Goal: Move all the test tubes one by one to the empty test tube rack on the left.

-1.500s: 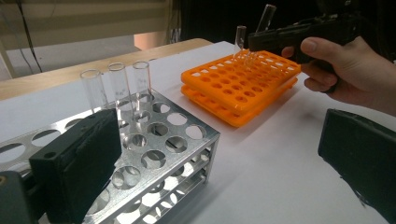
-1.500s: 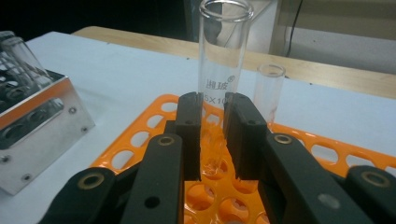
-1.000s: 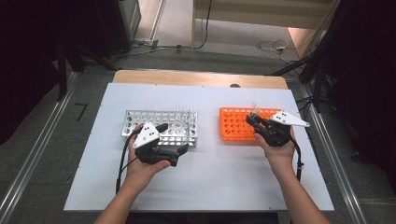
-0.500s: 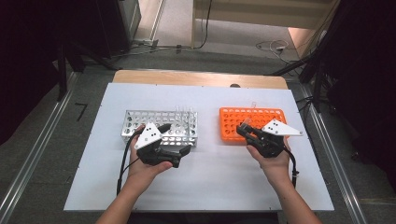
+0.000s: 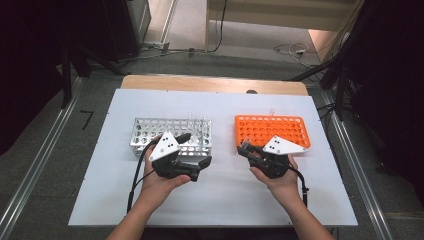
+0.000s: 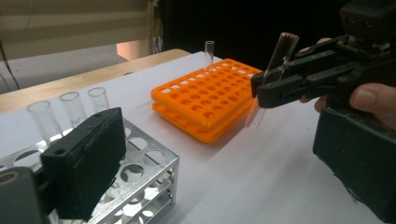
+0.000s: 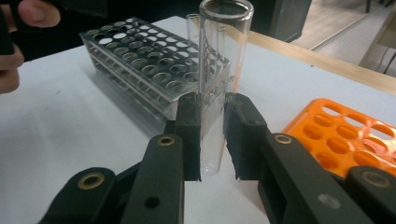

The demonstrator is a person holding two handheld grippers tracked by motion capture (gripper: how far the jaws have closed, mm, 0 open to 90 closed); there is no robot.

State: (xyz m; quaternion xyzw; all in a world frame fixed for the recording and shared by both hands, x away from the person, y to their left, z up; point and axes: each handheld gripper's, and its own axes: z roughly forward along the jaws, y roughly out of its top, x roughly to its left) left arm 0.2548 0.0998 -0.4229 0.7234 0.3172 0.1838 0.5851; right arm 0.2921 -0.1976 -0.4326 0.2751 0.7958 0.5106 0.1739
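Note:
My right gripper (image 5: pixel 246 149) is shut on a clear glass test tube (image 7: pixel 219 84), held upright just in front of the orange rack (image 5: pixel 260 127), over the white tabletop. In the left gripper view the tube (image 6: pixel 275 65) leans between that gripper's jaws. One tube (image 6: pixel 209 51) stands at the orange rack's far edge. My left gripper (image 5: pixel 196 150) sits at the right end of the metal rack (image 5: pixel 150 130); its jaws have just been closing a little but stand wide open with nothing between them. Three tubes (image 6: pixel 70 107) stand in the metal rack.
Both racks sit side by side on a white board (image 5: pixel 225 200) over a wooden table, with a gap of bare board between them. The floor and dark equipment surround the table.
My right gripper has drawn the tube back from above the orange rack, toward the near side and left. The left hand has stayed in place.

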